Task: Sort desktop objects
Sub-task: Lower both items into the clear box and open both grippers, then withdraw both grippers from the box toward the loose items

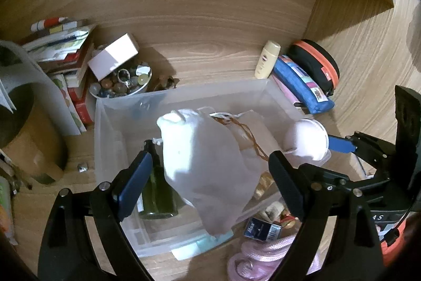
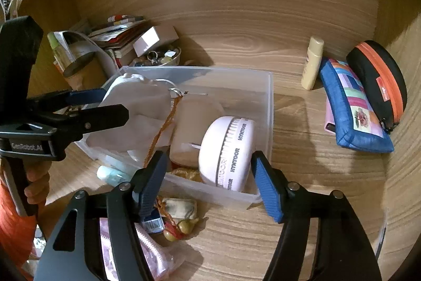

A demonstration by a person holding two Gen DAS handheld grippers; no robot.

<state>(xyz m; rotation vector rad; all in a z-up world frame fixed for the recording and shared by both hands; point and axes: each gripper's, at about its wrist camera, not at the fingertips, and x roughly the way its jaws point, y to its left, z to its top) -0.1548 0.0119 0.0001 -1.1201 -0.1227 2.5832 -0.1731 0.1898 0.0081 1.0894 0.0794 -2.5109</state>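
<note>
A clear plastic bin (image 1: 105,123) (image 2: 268,102) stands on the wooden desk. A white drawstring pouch (image 1: 205,162) (image 2: 136,107) lies in the bin between the open fingers of my left gripper (image 1: 210,175) (image 2: 105,104). A green glass bottle (image 1: 158,188) lies in the bin beside it. A round white device marked HYNTOOR (image 2: 226,152) (image 1: 307,141) stands on edge in the bin's near right corner, between the open fingers of my right gripper (image 2: 210,181). No pad visibly touches the device.
Outside the bin in front lie a small blue box (image 1: 260,228), a pink pouch (image 2: 150,252), a small cloth sachet (image 2: 181,207) and a beaded charm (image 2: 181,228). A cream bottle (image 2: 313,62), a blue patchwork case (image 2: 352,107) and a black-orange case (image 2: 379,80) stand right. Books (image 1: 65,57) and a trinket bowl (image 1: 123,83) stand left.
</note>
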